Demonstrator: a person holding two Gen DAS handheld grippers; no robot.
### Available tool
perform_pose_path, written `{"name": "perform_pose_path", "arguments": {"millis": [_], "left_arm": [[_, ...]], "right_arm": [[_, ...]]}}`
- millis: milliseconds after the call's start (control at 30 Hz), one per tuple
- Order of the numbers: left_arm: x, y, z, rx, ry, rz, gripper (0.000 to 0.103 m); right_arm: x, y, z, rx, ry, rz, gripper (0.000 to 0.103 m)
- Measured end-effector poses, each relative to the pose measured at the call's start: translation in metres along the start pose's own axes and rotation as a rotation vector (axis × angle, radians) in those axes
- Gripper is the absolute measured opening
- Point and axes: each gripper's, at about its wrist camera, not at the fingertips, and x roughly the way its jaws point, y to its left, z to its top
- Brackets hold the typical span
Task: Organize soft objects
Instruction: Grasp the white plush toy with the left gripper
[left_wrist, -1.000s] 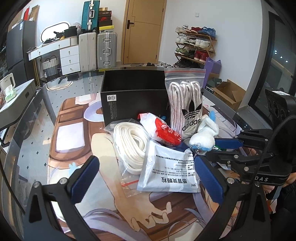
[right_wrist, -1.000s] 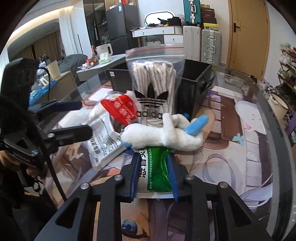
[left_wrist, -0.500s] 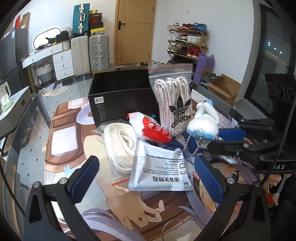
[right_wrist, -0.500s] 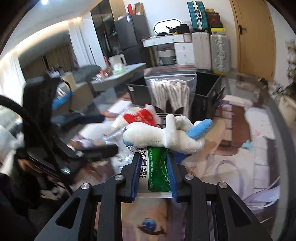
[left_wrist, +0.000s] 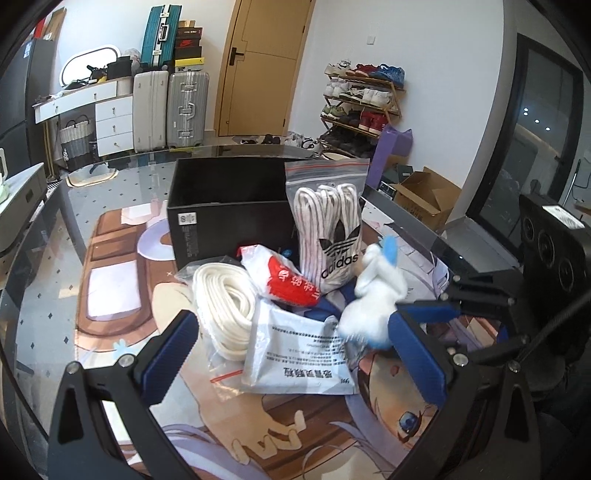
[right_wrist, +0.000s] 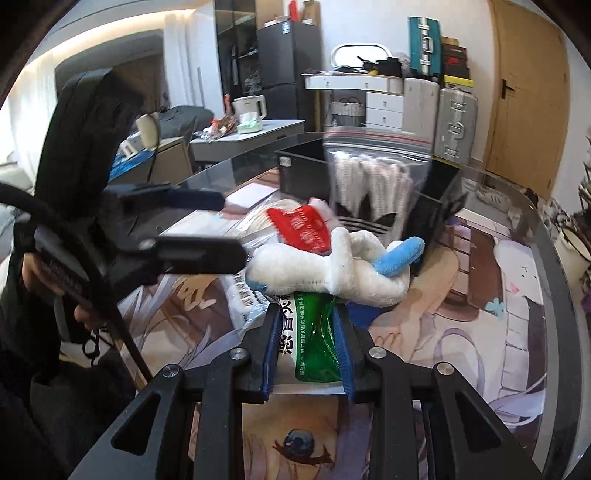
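The right gripper (right_wrist: 306, 347) has its jaws pinched on a green packet (right_wrist: 316, 343), and a white plush toy (right_wrist: 332, 267) with blue parts lies across the top of that packet. Only the right wrist view shows the packet; in the left wrist view the plush toy (left_wrist: 373, 299) appears blurred at the tips of the right gripper (left_wrist: 424, 312), which enters from the right, and the packet is hidden behind it. The left gripper (left_wrist: 295, 354) hangs with its jaws spread wide and nothing between them; the right wrist view shows it from the side (right_wrist: 229, 229), held above the table.

The left wrist view alone shows the whole pile: a bagged coil of white rope (left_wrist: 227, 306), a red and white pouch (left_wrist: 284, 277), a flat white packet (left_wrist: 299, 358) with printed text, and a zip bag of white laces (left_wrist: 332, 221) standing upright against a black box (left_wrist: 225, 206).

All rest on a glass table (left_wrist: 55, 258) covered by a cartoon-printed mat (left_wrist: 110, 295). Behind stand suitcases (left_wrist: 170, 107), a wooden door (left_wrist: 262, 66), a shoe rack (left_wrist: 358, 99) and a cardboard box (left_wrist: 424, 195). The right wrist view adds a dark fridge (right_wrist: 284, 70) and a kettle (right_wrist: 251, 107) on a side counter.
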Motion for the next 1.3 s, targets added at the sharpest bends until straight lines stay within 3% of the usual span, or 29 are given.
{"name": "perform_pose_path", "arguments": {"millis": [300, 700, 900, 1033, 1300], "left_arm": [[0.003, -0.006, 0.006, -0.012, 0.023, -0.107, 0.096], [0.005, -0.008, 0.009, -0.028, 0.042, -0.18, 0.091], [0.002, 0.007, 0.009, -0.048, 0.04, -0.116, 0.089], [0.001, 0.006, 0.008, -0.001, 0.062, -0.075, 0.088], [0.008, -0.009, 0.009, 0.061, 0.098, -0.136, 0.088]], "right_arm": [[0.002, 0.008, -0.002, -0.047, 0.008, 0.02, 0.027], [0.003, 0.016, -0.005, -0.082, 0.01, 0.034, 0.027], [0.002, 0.019, -0.006, -0.098, 0.008, 0.048, 0.027], [-0.001, 0.022, -0.006, -0.112, 0.004, 0.068, 0.027], [-0.001, 0.028, -0.007, -0.137, 0.005, 0.085, 0.027]]}}
